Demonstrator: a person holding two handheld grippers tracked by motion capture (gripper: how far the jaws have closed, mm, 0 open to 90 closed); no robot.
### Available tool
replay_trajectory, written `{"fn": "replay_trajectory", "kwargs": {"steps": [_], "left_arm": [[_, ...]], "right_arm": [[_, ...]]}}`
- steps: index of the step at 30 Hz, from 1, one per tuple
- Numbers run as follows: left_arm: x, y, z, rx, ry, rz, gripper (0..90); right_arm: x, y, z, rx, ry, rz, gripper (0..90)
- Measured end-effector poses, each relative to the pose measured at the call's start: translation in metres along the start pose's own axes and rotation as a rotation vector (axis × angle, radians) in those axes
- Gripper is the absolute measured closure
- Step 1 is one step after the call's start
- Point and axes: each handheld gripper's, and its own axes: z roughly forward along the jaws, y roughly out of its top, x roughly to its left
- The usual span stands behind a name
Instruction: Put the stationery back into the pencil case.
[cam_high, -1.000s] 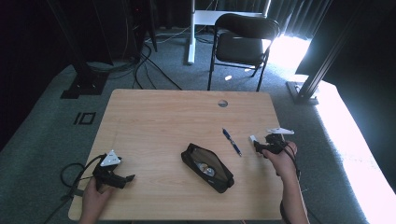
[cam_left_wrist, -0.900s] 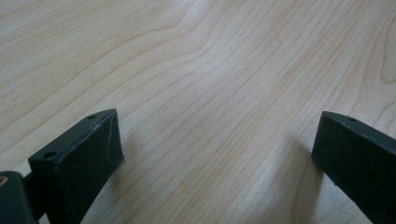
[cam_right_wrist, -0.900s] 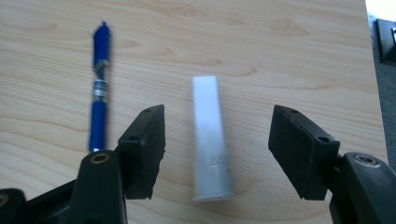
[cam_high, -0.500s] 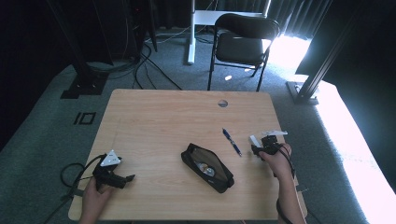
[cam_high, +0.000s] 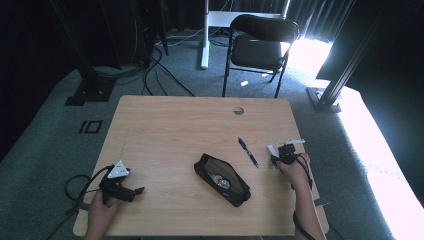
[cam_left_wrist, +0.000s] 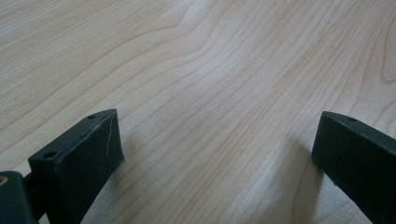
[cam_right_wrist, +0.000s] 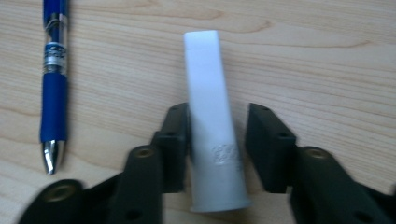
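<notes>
Right gripper view shows the right claw (cam_right_wrist: 217, 144) closing around a white plastic tube (cam_right_wrist: 212, 121) lying between its jaws on the desk (cam_right_wrist: 327, 56), not yet pinched; next, finish squeezing, then lift.

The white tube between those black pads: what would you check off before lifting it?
1. White tube lies between the right gripper's pads: ok.
2. Pads pressing on both sides: not ok; the jaws have just been closing, the left pad looks to touch, and a gap shows at the right pad.
3. Tube centred: not ok, it sits nearer the left pad.
4. Blue pen apart from the pads: ok.
5. Pencil case open: ok.
6. Left gripper resting on the table, open, nothing between: ok.
</notes>
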Motion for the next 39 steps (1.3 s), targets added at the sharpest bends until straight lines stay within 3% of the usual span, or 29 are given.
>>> {"fn": "replay_trajectory", "kwargs": {"steps": [1, 7, 14, 23, 32, 39], "left_arm": [[0.0, 0.0, 0.0, 0.0, 0.0, 0.0, 1.9], [0.0, 0.0, 0.0, 0.0, 0.0, 0.0, 1.9], [0.0, 0.0, 0.0, 0.0, 0.0, 0.0, 1.9], [0.0, 0.0, 0.0, 0.0, 0.0, 0.0, 1.9], [0.0, 0.0, 0.0, 0.0, 0.0, 0.0, 1.9], [0.0, 0.0, 0.0, 0.0, 0.0, 0.0, 1.9]], "right_arm": [[0.001, 0.0, 0.0, 0.001, 0.003, -0.005, 66.5], [0.002, 0.002, -0.002, 0.029, 0.002, 0.008, 67.2], [-0.004, 0.002, -0.011, -0.018, 0.01, 0.069, 67.3], [-0.006, 0.003, -0.019, -0.049, 0.023, 0.086, 67.4], [-0.008, 0.006, -0.029, -0.086, 0.051, 0.132, 67.4], [-0.006, 0.006, -0.036, -0.108, 0.064, 0.125, 67.4]]}}
